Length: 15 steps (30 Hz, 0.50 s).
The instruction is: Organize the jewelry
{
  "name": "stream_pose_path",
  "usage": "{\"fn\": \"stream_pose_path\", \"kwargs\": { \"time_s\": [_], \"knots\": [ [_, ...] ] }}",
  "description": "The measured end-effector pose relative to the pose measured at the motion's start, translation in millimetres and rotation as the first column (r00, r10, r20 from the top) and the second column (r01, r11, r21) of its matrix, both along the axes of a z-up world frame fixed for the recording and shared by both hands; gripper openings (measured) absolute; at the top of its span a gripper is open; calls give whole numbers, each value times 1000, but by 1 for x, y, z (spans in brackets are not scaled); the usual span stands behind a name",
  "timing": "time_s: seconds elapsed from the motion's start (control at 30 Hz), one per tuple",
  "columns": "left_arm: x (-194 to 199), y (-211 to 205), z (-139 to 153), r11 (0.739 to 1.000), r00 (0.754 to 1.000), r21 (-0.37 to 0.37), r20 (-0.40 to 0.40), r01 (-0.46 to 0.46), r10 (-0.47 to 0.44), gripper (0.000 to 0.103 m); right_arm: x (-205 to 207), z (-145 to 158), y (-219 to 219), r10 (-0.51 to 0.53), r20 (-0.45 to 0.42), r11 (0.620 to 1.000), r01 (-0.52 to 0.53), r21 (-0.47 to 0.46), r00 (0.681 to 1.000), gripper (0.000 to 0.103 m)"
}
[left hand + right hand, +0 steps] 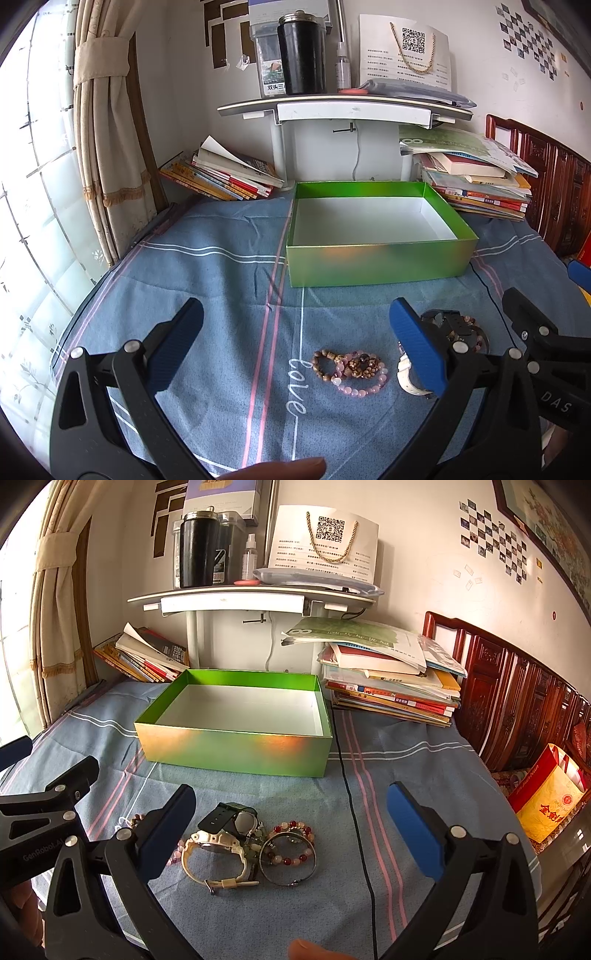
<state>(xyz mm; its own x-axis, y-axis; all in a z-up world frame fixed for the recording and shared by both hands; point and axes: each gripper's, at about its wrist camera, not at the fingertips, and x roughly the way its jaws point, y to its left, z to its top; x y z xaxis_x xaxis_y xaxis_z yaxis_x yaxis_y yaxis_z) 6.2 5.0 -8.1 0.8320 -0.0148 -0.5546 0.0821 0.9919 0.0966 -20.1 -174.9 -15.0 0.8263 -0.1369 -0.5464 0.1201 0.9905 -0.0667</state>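
Hovering side by side above the near edge of the worktop, both claws are spread wide and hold nothing. The left claw point(295, 345) looks down on two beaded bracelets, one brown point(327, 363) and one pink point(364, 382), lying tangled together on the blue striped cloth point(221, 295) that covers the worktop. The right claw point(291, 825) frames the rest of the jewelry: a white watch point(216, 853), a dark watch point(231, 818) touching it on the far side, a metal bangle point(288, 880) and a red-beaded bracelet point(295, 843) overlapping just beside them. All of these pieces sit in one loose cluster near the front edge, toward the middle of it.

The green box point(236, 751), open and bare inside, stands farther back at the centre of the worktop, well apart from the cluster and in front of the stacked books point(391, 686) along the back edge. A thin black cable point(354, 812) runs across the cloth to the right of the box and the jewelry.

Nothing has been moved into the box yet, so this looks like the very start of the task: choosing a first piece. The next move calls for lowering one claw over a single item and closing on it. The pieces overlap, so a pinch on an outer piece such as the bangle or the brown bracelet seems least likely to drag its neighbours along.
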Motion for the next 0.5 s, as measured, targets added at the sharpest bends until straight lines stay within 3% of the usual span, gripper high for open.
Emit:
{"fn": "stream_pose_path", "kwargs": {
  "time_s": [0.5],
  "knots": [
    [-1, 1, 0, 1000, 1000, -2, -2, -1, 1, 100, 1, -1, 2, 0, -3, 1000, 0, 2, 1000, 101]
  ]
}}
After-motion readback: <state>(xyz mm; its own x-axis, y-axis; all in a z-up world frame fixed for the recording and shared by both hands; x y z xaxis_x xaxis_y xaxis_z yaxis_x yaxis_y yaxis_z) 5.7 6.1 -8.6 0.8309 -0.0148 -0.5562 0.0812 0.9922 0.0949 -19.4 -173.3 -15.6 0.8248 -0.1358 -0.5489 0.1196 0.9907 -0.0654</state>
